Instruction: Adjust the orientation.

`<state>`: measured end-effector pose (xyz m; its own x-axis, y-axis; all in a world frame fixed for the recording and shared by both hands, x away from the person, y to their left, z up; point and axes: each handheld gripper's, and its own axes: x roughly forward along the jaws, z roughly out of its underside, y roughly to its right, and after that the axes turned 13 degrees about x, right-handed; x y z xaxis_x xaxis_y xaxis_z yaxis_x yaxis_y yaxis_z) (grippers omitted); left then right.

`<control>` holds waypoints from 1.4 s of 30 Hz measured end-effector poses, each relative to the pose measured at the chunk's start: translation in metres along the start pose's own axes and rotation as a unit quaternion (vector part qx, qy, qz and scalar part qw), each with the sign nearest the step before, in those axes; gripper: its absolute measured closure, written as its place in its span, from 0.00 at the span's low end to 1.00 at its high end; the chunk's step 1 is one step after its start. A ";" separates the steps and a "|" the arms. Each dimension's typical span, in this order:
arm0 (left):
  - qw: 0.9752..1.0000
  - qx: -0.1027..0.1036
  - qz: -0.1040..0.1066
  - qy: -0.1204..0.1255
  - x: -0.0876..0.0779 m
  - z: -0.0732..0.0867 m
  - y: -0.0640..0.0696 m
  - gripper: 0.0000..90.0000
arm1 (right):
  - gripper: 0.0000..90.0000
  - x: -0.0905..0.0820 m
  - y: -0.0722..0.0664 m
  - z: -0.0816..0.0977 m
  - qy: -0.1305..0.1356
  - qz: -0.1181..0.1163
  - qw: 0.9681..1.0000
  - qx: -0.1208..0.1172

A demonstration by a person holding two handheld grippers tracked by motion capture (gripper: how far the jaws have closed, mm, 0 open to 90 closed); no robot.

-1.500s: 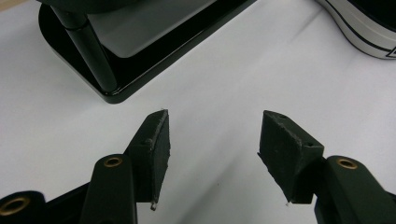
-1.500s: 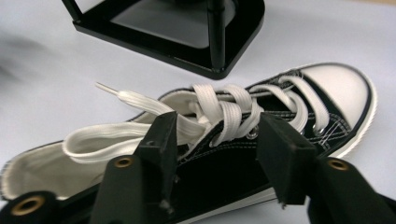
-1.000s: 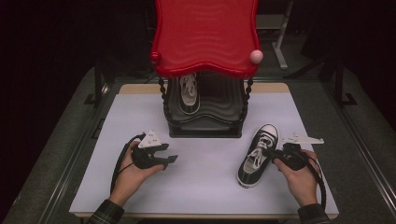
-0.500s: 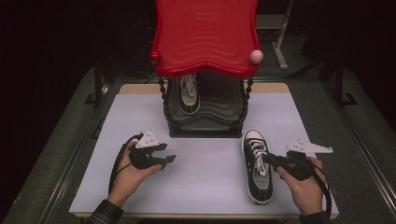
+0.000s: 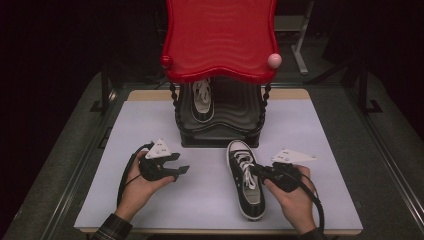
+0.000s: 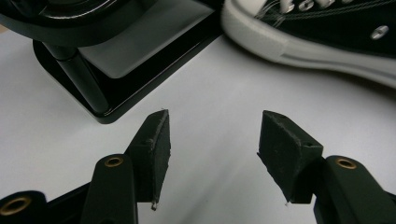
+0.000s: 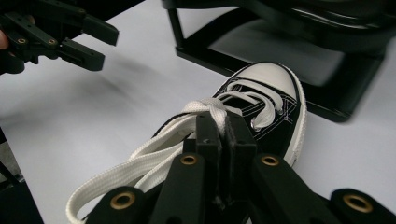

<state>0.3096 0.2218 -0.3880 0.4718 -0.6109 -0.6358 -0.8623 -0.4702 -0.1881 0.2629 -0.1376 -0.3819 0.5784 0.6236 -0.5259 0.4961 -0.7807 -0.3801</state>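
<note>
Right now the right gripper (image 5: 256, 170) has its jaws pinched tight on the white laces of the black sneaker (image 5: 244, 185), which lies on the table (image 5: 100, 200) under it, toe toward the rack (image 5: 220, 135) just ahead, likely so it can be guided in. Off to its side, the left gripper (image 5: 181, 164) waits half open, holding nothing. Farther on, a second shoe (image 5: 201, 100) sits inside the rack.

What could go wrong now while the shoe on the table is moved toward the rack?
1. The right hand-held gripper is shut only on the shoelaces, so the black sneaker may swing or slip out.
2. Its toe is close to the black shoe rack and may bump the base.
</note>
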 end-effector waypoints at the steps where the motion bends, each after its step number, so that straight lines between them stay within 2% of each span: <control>1: 1.000 -0.001 0.000 0.001 0.000 0.000 0.000 0.48 | 0.95 0.007 -0.004 -0.002 -0.002 -0.003 1.000 -0.003; 8: 1.000 0.001 0.000 0.008 -0.004 -0.003 0.002 0.48 | 0.95 0.043 -0.022 -0.007 -0.009 -0.025 1.000 -0.014; 11: 1.000 0.001 0.002 0.011 -0.005 -0.004 0.003 0.48 | 0.95 0.053 -0.028 -0.005 -0.019 -0.038 0.999 -0.020; 13: 1.000 0.001 0.006 0.015 -0.005 -0.005 0.005 0.48 | 0.95 0.058 -0.033 -0.002 -0.026 -0.041 0.998 -0.033; 18: 0.999 0.009 0.022 0.025 0.000 -0.014 0.016 0.48 | 0.92 0.058 -0.032 -0.001 -0.039 -0.042 0.998 -0.037; 23: 0.998 0.019 0.052 0.034 0.012 -0.027 0.031 0.48 | 0.77 0.051 -0.026 -0.001 -0.027 -0.066 0.997 -0.041; 26: 0.996 0.021 0.074 0.042 0.023 -0.036 0.041 0.48 | 0.75 0.045 -0.022 -0.002 -0.023 -0.066 0.997 -0.041; 28: 0.996 0.025 0.079 0.044 0.029 -0.041 0.045 0.48 | 0.74 0.044 -0.019 -0.001 -0.024 -0.066 0.997 -0.039; 34: 0.995 0.028 0.086 0.049 0.041 -0.050 0.052 0.48 | 0.73 0.044 -0.014 0.002 -0.035 -0.076 0.996 -0.041; 36: 0.995 0.028 0.083 0.041 0.044 -0.048 0.051 0.49 | 0.73 0.046 -0.014 0.002 -0.038 -0.077 0.995 -0.041; 38: 0.994 0.012 0.093 0.048 0.045 -0.043 0.048 0.49 | 0.74 0.048 -0.014 0.003 -0.043 -0.076 0.995 -0.043; 42: 0.993 0.010 0.106 0.045 0.045 -0.038 0.044 0.56 | 0.76 0.050 -0.013 0.004 -0.047 -0.074 0.995 -0.046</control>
<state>0.2994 0.1495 -0.3965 0.2938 -0.7492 -0.5937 -0.9468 -0.3133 -0.0732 0.2831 -0.0960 -0.4060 0.4344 0.7215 -0.5392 0.6308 -0.6710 -0.3897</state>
